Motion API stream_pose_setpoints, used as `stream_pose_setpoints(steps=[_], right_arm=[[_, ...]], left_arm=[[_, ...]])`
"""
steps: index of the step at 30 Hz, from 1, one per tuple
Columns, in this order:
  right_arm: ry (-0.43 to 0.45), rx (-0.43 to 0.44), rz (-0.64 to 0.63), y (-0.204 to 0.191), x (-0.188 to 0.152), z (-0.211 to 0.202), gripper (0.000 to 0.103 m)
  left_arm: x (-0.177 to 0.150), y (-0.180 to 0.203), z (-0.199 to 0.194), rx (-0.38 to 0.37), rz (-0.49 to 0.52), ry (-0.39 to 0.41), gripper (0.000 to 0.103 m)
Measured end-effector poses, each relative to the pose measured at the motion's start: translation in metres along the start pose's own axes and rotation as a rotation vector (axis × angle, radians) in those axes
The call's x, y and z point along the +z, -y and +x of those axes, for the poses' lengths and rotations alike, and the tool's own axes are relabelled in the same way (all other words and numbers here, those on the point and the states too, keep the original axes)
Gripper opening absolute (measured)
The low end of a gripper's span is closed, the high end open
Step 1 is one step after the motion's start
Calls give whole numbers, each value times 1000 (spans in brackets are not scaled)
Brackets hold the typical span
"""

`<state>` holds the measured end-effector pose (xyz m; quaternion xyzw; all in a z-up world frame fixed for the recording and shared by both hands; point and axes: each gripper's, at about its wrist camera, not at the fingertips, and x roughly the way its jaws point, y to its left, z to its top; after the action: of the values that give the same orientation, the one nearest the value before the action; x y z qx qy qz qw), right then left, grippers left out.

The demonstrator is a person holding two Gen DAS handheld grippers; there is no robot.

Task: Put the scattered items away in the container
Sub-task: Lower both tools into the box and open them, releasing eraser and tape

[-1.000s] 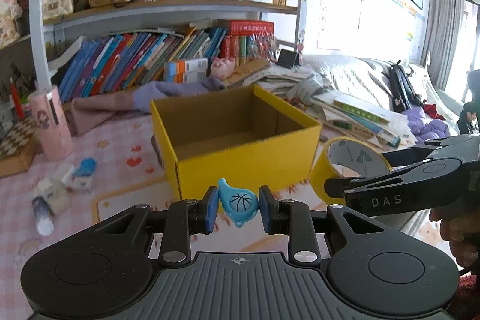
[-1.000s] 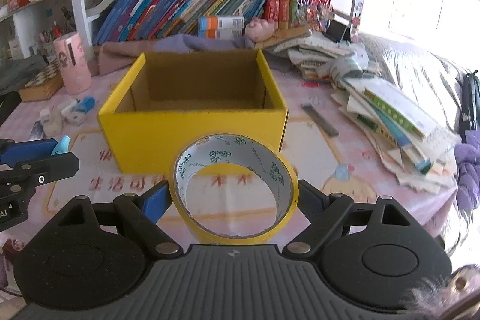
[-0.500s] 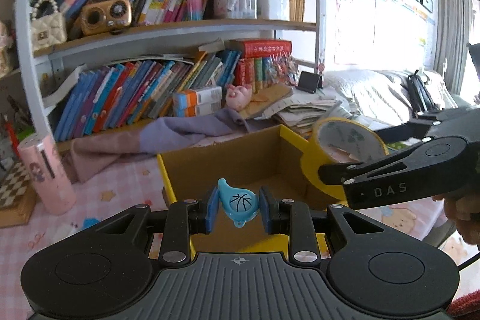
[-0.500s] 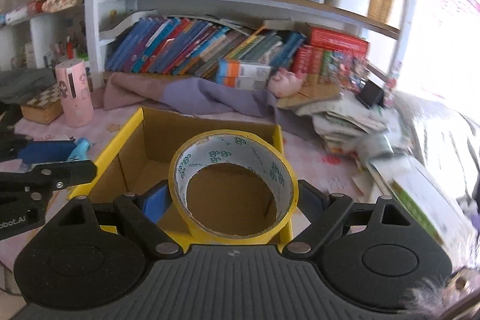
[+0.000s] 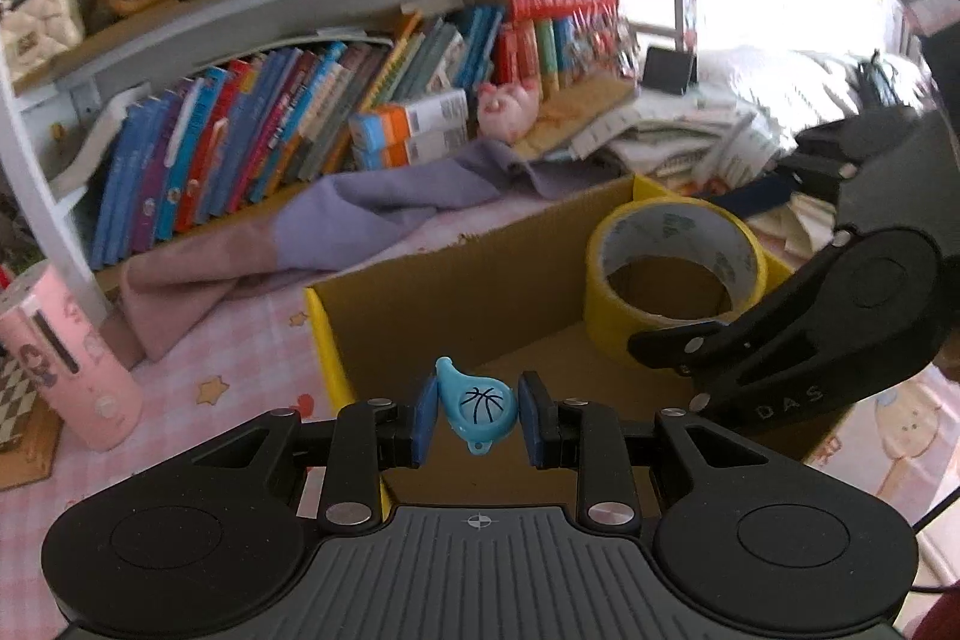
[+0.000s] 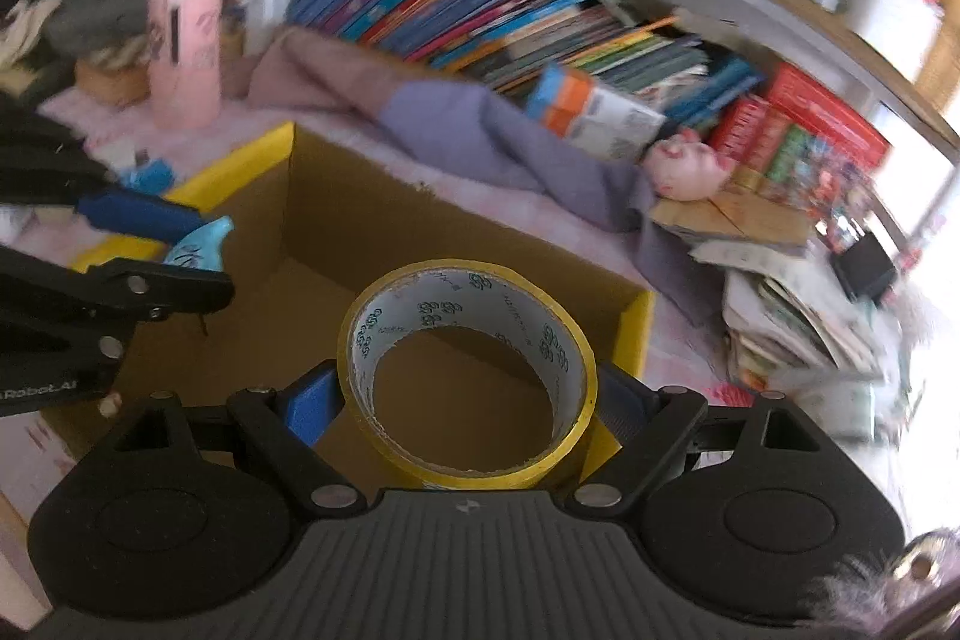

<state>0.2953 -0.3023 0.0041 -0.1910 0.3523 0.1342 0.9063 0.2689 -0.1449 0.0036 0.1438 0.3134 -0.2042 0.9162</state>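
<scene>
Left wrist view: left gripper [image 5: 477, 415] clamped on small blue whistle [image 5: 478, 409] with basketball print, held over near wall of yellow box [image 5: 327, 328]. Pink cylinder [image 5: 66, 358] stands on pink cloth left of box.
Right wrist view alone shows box interior: bare cardboard floor. Right gripper [image 6: 465, 394] jaws wide, clamped on yellow tape roll [image 6: 468, 370], over box opening. Both grippers tilt downward, side by side.

Black ribbed left gripper [image 5: 477, 415] and right gripper [image 6: 467, 400], blue pads, silver screws, white lettering.
</scene>
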Motion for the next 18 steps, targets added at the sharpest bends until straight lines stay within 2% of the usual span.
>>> stream_pose_setpoints(steps=[9, 14, 18], right_arm=[[-86, 114, -174, -3, 10, 40, 87], [-165, 136, -200, -6, 4, 60, 87], [-184, 167, -224, -7, 2, 64, 87]], left_arm=[[11, 2, 35, 6, 64, -72, 28], [8, 0, 52, 18, 81, -142, 29], [6, -1, 57, 38, 74, -170, 29]])
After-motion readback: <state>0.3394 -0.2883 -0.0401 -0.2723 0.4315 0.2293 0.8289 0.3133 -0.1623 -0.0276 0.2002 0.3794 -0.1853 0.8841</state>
